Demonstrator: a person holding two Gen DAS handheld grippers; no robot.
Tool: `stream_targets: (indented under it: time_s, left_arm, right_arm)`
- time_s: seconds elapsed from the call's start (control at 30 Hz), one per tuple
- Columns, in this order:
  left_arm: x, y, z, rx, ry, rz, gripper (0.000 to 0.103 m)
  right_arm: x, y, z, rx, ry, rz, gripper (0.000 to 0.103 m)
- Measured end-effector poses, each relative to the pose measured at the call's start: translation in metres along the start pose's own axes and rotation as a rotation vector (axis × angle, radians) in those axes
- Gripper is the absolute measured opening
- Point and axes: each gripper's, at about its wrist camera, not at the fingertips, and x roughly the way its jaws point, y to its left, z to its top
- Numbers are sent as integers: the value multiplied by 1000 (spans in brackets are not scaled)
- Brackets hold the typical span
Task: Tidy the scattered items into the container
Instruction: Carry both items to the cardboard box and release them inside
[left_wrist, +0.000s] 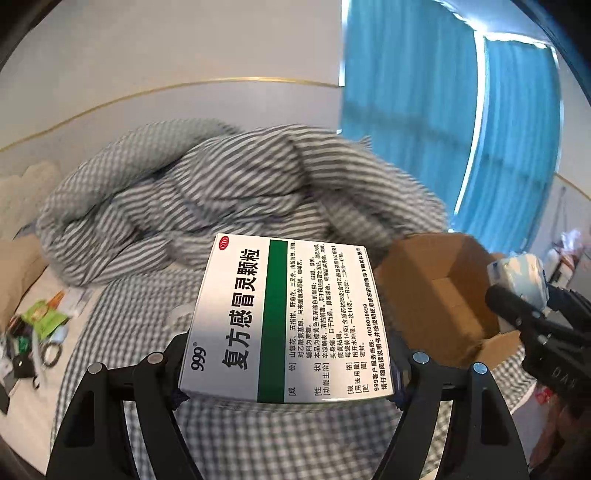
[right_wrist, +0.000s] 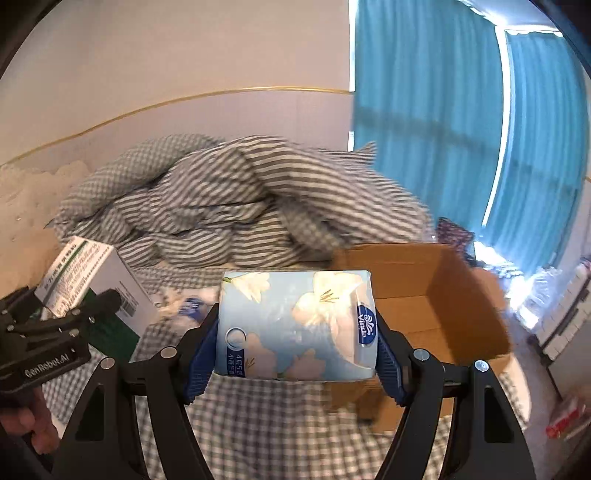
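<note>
You are carrying a medicine box (left_wrist: 284, 321) clamped in the left gripper (left_wrist: 288, 373) and a tissue pack (right_wrist: 295, 325) squeezed in the right gripper (right_wrist: 295, 365), both hovering over the bed (right_wrist: 258, 424) just beside the open cardboard box (right_wrist: 443, 295). Both loads are nearing the opening together, so the grippers may collide, or a flap may catch the medicine box and knock it onto the bed.

med box (left_wrist: 280, 317): white w/ green band, Chinese print, red OTC mark; held off the bed, tilted, left of carton
tissue pack (right_wrist: 295, 325): blue w/ white lily print, Vinda logo; held level, near carton's front-left corner
carton (right_wrist: 436, 306): brown cardboard, flaps open, upright on checked bedding
</note>
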Motion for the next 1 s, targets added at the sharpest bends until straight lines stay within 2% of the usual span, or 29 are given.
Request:
stream_targets:
  time_s: [0.2,0.37,0.6,0.67,0.73,1.0]
  left_arm:
    - [10,-47,15,30,-11,-56,80]
    - [24,-76,22,42,-6,-69,80]
    - [47,-103,34,51,10,-87,80]
    - [52,-110,36,59,13,-91,80]
    - [58,-117,38,68,20,-99,80]
    - [83,-148,44,103,35,-147,80]
  right_arm:
    - [7,-58,7,24,3,-79,73]
    - [39,-101,14,24,31,-142,73]
    - [70,-144,12,57,64,-185,73]
    - [77,-153,9,67,71,-198,77]
    - [80,-160,7,77,69,-215,90]
    - [72,-183,2,109,23,-271,93]
